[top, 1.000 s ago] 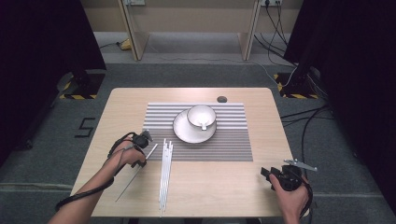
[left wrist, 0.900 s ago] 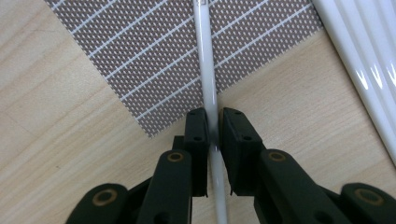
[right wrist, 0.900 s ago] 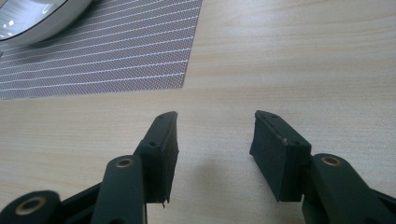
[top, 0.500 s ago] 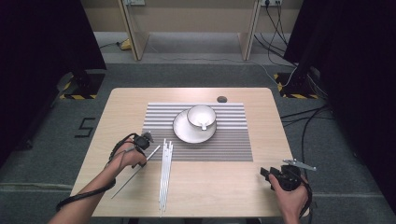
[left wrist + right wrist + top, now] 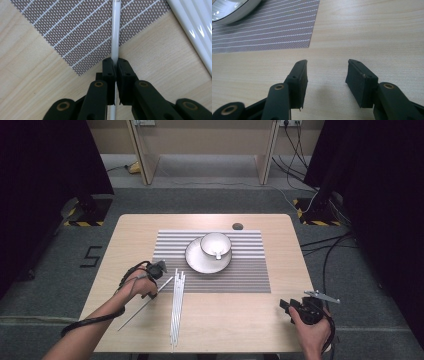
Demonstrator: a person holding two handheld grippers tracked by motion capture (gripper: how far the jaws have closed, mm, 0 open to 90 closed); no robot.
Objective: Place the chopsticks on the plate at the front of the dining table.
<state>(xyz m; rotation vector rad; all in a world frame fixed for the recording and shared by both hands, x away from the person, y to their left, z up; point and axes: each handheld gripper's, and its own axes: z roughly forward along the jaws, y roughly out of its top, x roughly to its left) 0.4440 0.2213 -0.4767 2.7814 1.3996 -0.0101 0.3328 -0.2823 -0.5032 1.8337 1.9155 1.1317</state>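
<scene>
Left hand-held gripper (image 5: 115, 65) just closed, clamping white rod (image 5: 115, 37); I read rod's long axis running 1–7 o'clock; right hand-held gripper (image 5: 326, 75) open, idle.

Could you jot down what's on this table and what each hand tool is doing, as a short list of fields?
Surface: wooden table with striped mat
Dishes: cup on saucer
Left tool: jaws just closed, clamped on one white stick
Loose white sticks: bundle beside it
Right tool: open, holding nothing, low over bare wood
Small dark disc: far edge
</scene>
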